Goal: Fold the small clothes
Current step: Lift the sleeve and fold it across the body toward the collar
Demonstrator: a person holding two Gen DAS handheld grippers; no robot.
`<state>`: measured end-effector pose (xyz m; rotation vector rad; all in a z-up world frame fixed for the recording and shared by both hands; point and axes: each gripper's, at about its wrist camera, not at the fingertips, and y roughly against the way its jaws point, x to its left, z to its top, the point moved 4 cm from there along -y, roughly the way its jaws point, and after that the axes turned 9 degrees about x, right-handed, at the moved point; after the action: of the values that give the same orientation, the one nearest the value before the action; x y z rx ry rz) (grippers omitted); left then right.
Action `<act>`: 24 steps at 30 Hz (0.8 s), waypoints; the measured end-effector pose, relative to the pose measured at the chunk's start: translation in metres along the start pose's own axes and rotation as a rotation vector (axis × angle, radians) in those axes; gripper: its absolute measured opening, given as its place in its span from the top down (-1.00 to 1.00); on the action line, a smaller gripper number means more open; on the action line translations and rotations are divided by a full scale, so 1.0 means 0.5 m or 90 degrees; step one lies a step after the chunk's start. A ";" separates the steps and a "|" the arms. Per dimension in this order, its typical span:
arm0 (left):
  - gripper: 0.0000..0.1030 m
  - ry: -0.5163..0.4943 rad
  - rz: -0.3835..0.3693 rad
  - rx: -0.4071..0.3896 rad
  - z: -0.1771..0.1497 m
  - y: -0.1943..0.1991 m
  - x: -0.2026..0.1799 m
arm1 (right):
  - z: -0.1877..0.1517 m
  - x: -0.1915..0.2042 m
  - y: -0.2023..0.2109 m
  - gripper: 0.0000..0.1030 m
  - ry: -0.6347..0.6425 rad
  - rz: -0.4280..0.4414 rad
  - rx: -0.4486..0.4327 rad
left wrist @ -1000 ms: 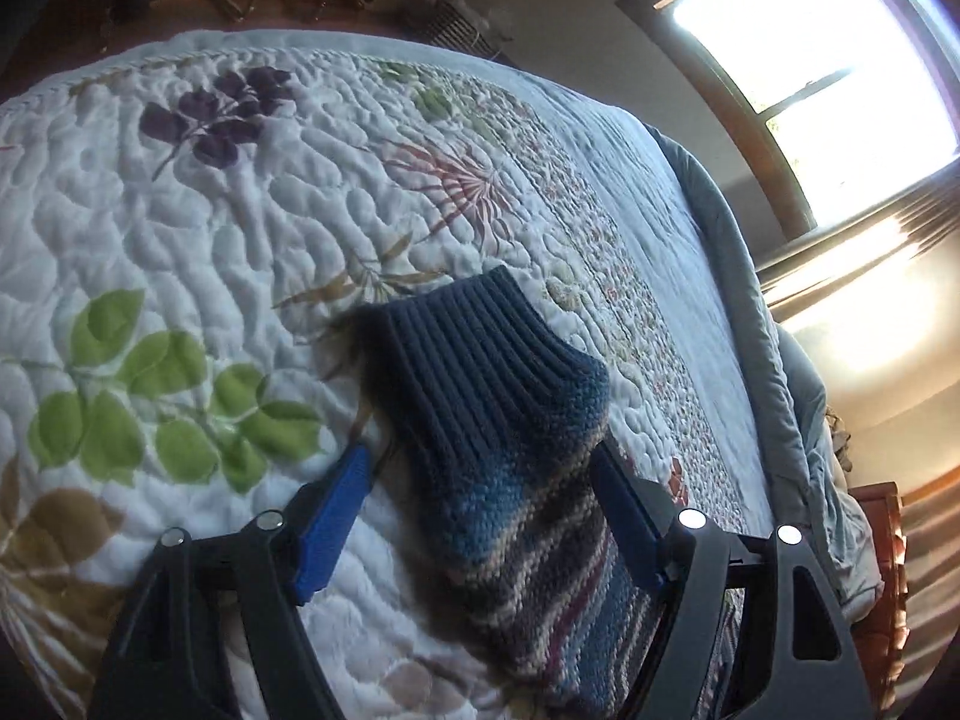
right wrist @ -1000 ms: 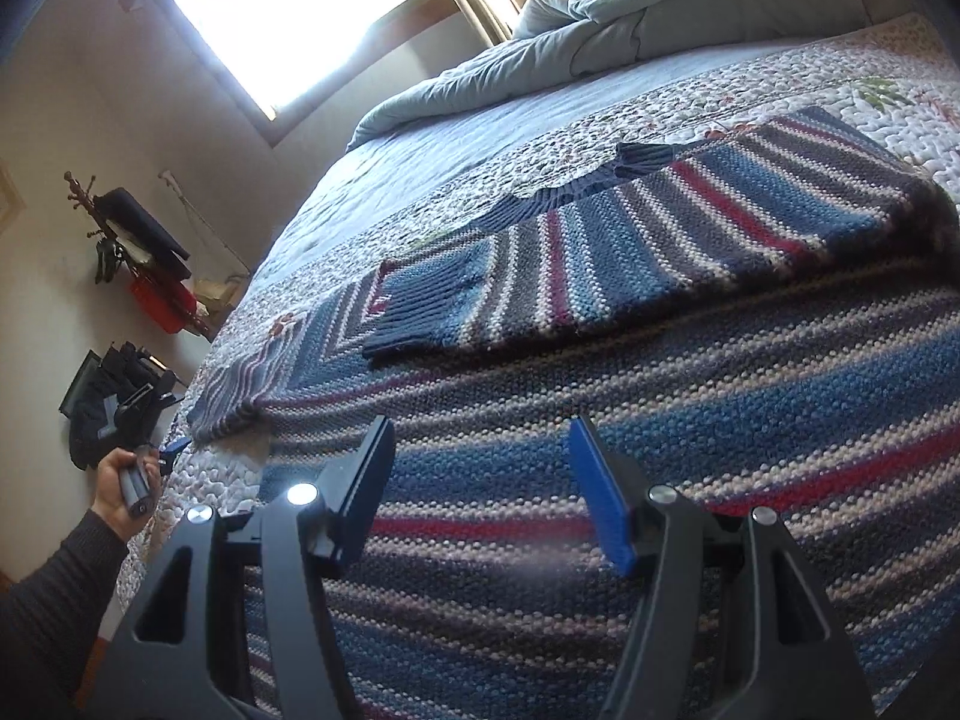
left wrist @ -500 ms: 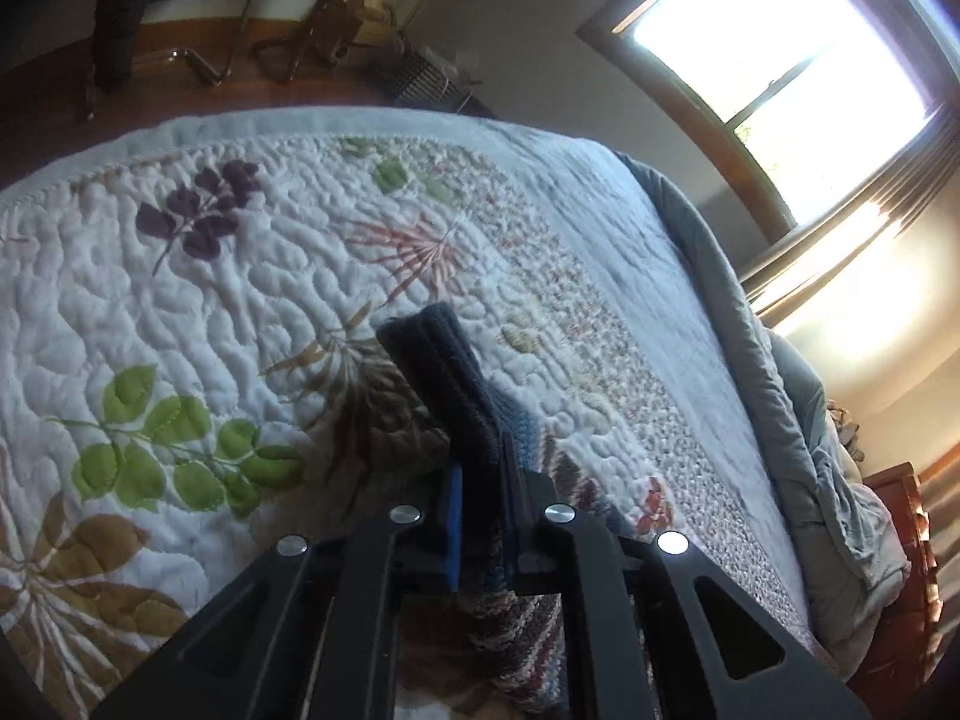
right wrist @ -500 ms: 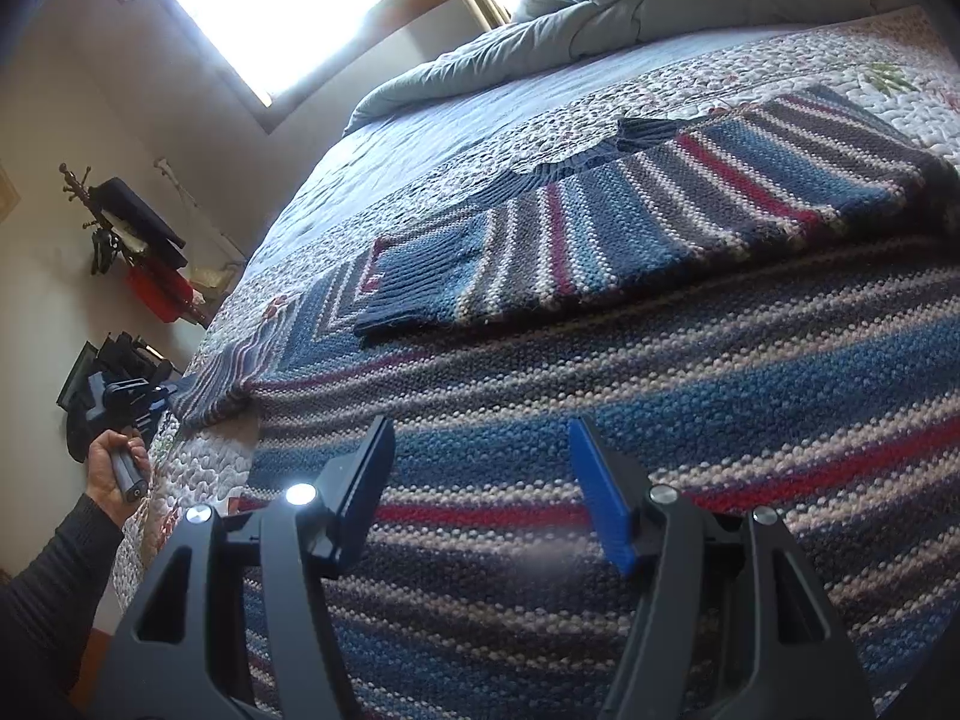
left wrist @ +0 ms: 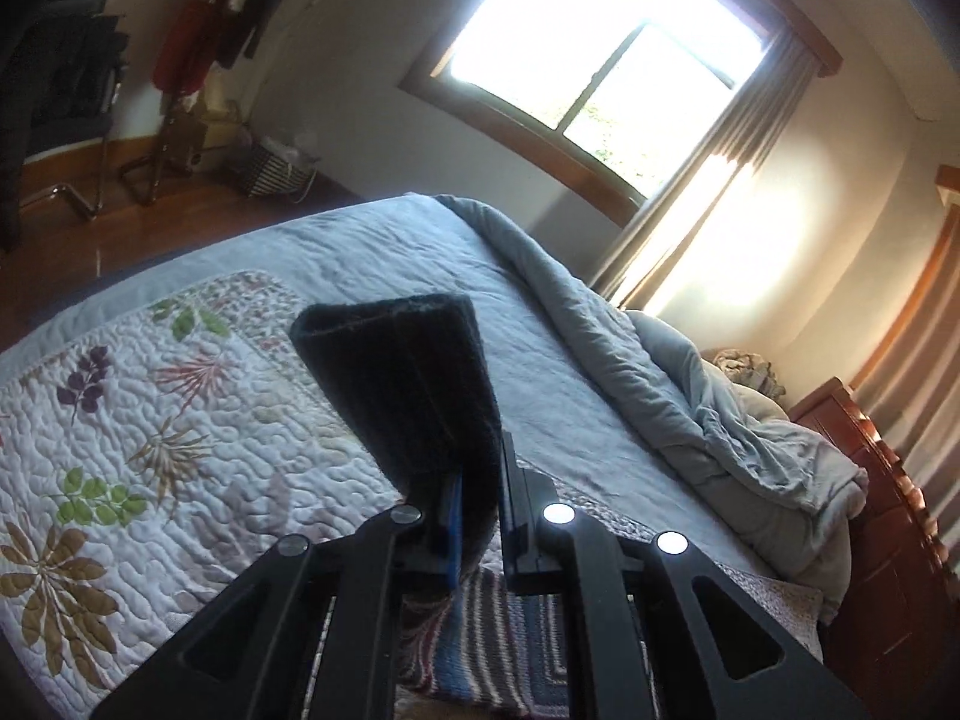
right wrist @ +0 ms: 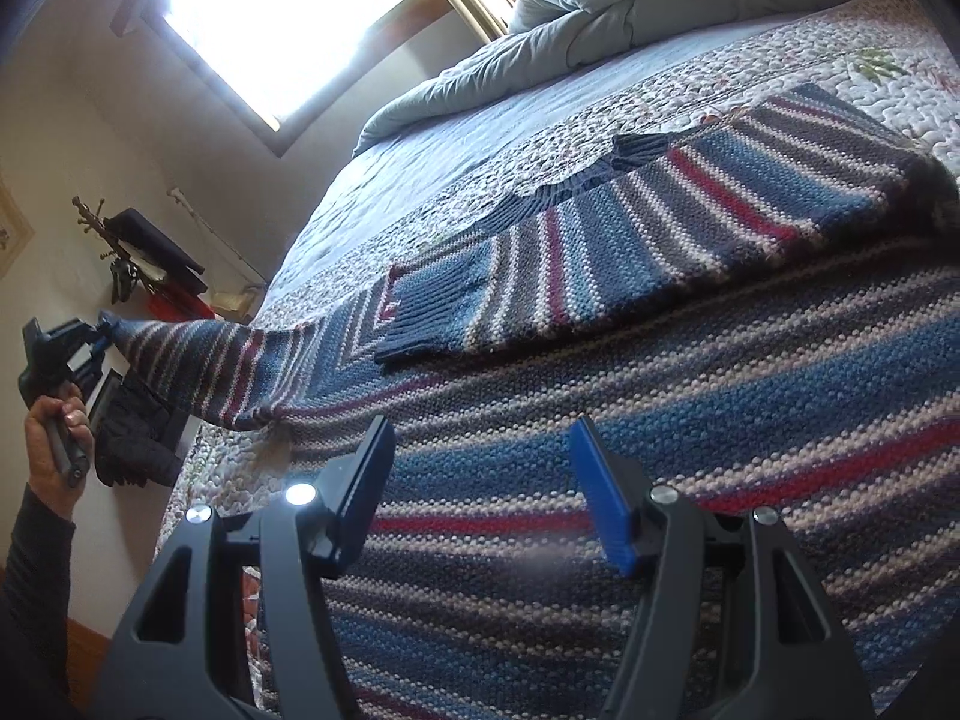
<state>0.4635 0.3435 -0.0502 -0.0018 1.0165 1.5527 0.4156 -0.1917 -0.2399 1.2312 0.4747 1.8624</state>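
A striped knit sweater (right wrist: 660, 396) in blue, grey, white and red lies on the quilted bed. One sleeve (right wrist: 540, 276) is folded across its body. My left gripper (left wrist: 480, 516) is shut on the dark blue ribbed cuff (left wrist: 408, 384) of the other sleeve and holds it up off the bed. In the right wrist view that left gripper (right wrist: 90, 336) shows at far left with the sleeve (right wrist: 204, 360) stretched up to it. My right gripper (right wrist: 480, 480) is open and empty, just above the sweater's body.
The floral quilt (left wrist: 180, 450) covers the bed. A rumpled grey duvet (left wrist: 690, 414) lies along the far side. A window (left wrist: 600, 72) is beyond the bed, and a wooden headboard (left wrist: 888, 540) is at right. Chairs and hanging clothes (left wrist: 180, 60) stand by the wall.
My left gripper closed on the sleeve cuff and lifted it off the quilt, stretching the sleeve up. My right gripper stayed open, hovering over the sweater body.
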 end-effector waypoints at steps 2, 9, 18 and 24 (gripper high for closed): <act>0.82 -0.014 -0.010 0.000 -0.002 0.008 -0.042 | 0.006 -0.003 0.013 -0.20 -0.005 0.007 -0.008; 0.82 -0.052 -0.031 0.012 -0.021 -0.004 -0.170 | 0.016 -0.025 0.042 -0.20 -0.035 0.028 -0.022; 0.82 -0.089 -0.074 0.033 -0.094 -0.057 -0.355 | 0.025 -0.053 0.093 -0.20 -0.046 0.043 -0.040; 0.83 -0.119 -0.088 0.052 -0.184 -0.120 -0.455 | 0.031 -0.087 0.137 -0.20 -0.063 0.043 -0.061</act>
<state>0.5275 0.1009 -0.0222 0.1249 0.9114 1.3575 0.4072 -0.2684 -0.2107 1.2816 0.2896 1.8484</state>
